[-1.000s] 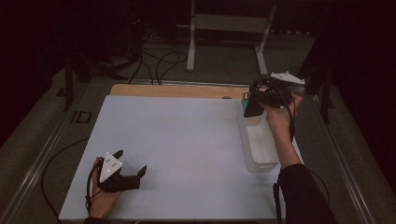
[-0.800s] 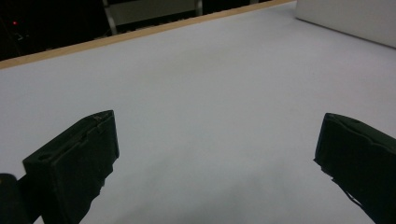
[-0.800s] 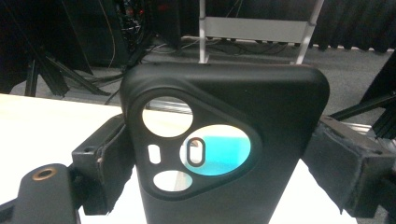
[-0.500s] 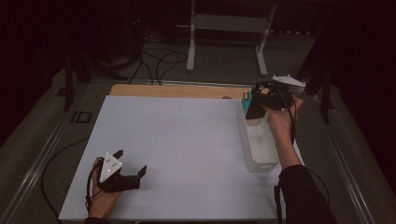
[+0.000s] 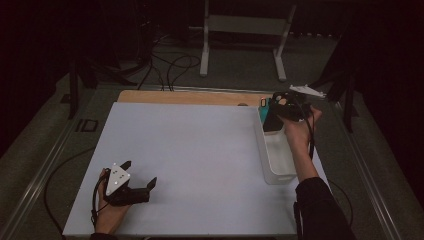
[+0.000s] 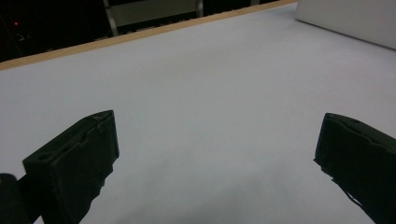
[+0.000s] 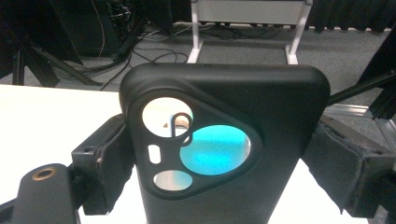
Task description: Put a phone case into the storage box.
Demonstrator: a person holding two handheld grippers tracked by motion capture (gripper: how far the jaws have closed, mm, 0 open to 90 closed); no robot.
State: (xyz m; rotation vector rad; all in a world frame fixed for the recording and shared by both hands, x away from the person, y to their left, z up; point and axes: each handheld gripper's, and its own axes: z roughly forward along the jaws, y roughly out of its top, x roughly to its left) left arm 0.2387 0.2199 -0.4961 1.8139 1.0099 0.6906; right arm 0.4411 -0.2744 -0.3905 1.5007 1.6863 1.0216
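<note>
Over the last second the right gripper (image 5: 274, 116) had barely shifted, staying above the far end of the white bin (image 5: 278, 157) at the table's (image 5: 200, 150) far right corner. A teal object (image 5: 263, 105) sat just beside it. Its jaws were clamped on a black phone case (image 7: 224, 140), held upright between them. The left gripper (image 5: 137, 176) rested near the near left corner, jaws apart.

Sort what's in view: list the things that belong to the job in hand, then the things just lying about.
In the job:
- black phone case, clamped in the right gripper
- white bin below it
- teal item at the bin's far end

Just there:
- left gripper, open, resting on the white tabletop
- metal stand and cables on the floor
</note>
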